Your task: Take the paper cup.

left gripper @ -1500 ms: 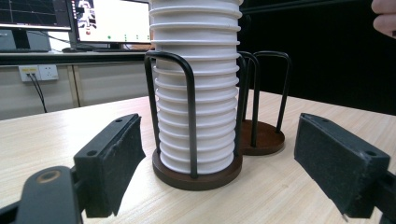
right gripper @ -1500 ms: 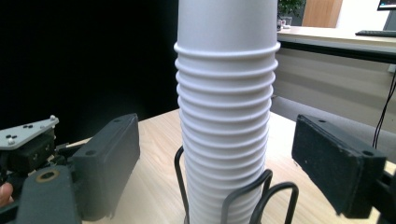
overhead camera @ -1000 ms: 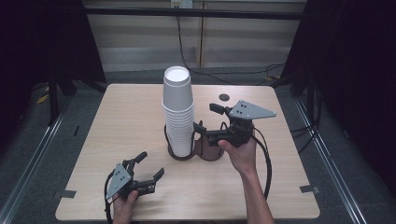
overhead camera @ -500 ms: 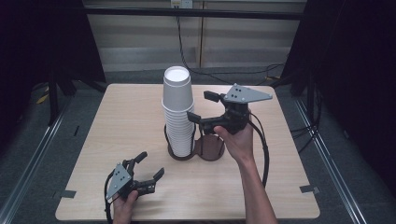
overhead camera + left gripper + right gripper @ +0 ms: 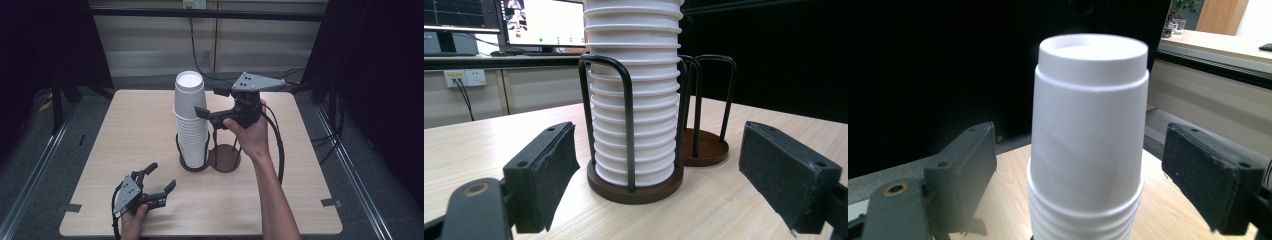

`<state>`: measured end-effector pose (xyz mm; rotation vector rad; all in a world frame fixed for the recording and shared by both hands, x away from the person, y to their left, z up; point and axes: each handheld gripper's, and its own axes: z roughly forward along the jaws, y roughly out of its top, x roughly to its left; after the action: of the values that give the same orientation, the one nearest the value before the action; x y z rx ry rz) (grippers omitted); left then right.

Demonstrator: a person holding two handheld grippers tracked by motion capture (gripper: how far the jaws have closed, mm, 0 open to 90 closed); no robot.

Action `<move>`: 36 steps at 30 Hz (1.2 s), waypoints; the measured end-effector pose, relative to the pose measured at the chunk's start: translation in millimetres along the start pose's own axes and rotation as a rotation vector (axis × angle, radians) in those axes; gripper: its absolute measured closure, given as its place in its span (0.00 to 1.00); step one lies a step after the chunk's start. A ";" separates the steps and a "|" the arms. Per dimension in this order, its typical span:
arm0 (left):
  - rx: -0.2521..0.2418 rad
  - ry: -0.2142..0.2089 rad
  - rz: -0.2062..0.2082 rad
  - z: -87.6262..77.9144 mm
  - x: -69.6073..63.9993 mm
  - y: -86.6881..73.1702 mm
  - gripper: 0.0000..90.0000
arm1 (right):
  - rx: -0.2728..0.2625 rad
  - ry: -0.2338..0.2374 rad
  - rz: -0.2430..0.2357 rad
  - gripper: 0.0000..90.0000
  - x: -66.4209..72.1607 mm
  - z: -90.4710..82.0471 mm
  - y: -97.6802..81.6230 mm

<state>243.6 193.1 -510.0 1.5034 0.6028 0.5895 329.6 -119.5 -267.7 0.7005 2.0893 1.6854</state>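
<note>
Cup stack (image 5: 191, 120) stands in the holder's (image 5: 210, 161) left ring, mid-table (image 5: 130, 130).

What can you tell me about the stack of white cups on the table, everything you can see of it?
The stack of white cups is a tall column of nested, upside-down cups, foam by the look, with ribbed rims showing down its side. It stands upright in the left ring of a dark round-based holder, with black wire loops around its lower part. The right gripper is level with the top cup, jaws open on either side, not touching. The left gripper rests on the table, apart from it.
</note>
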 end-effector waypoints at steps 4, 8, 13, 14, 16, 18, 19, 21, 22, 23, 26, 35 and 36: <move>0.000 0.000 0.000 0.0 0.0 0.0 0.17 | 0.018 0.007 -0.007 0.15 -2.6 6.6 9.4; 0.000 -0.001 0.000 0.0 0.0 0.0 0.17 | 0.055 0.007 -0.015 0.15 -6.3 16.9 17.0; 0.000 -0.004 0.001 -0.1 0.1 0.0 0.17 | 0.081 0.019 -0.013 0.15 -9.5 29.5 24.0; 0.000 -0.005 0.001 -0.1 0.2 0.0 0.17 | 0.091 0.020 -0.012 0.15 -10.2 32.6 24.5; 0.000 -0.006 0.001 -0.1 0.2 0.0 0.17 | 0.098 0.031 -0.007 0.15 -10.8 37.8 24.1; 0.000 -0.006 0.001 -0.1 0.2 0.0 0.17 | 0.106 0.035 -0.004 0.15 -10.8 42.2 22.9; 0.000 -0.006 0.001 -0.1 0.2 0.0 0.17 | 0.111 0.035 -0.004 0.15 -11.2 44.5 22.2; 0.000 -0.007 0.001 -0.1 0.2 0.0 0.17 | 0.125 0.041 0.000 0.15 -12.5 48.5 20.8; 0.000 -0.007 0.001 -0.1 0.2 0.0 0.17 | 0.128 0.042 0.002 0.16 -13.0 49.9 20.3; 0.000 -0.007 0.001 -0.1 0.2 0.0 0.17 | 0.133 0.044 0.002 0.17 -13.7 51.1 19.9; 0.000 -0.007 0.001 -0.1 0.2 0.0 0.17 | 0.128 0.039 -0.014 0.19 -12.9 52.7 19.9; 0.000 -0.008 0.002 -0.2 0.3 0.0 0.17 | 0.168 0.036 -0.007 0.19 -12.1 59.7 23.0; 0.000 -0.008 0.001 -0.2 0.2 0.0 0.17 | 0.169 0.035 -0.005 0.19 -12.1 59.8 23.2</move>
<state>243.7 193.4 -509.9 1.5056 0.5958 0.5844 376.8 -75.3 -258.5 0.7193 2.2755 1.5415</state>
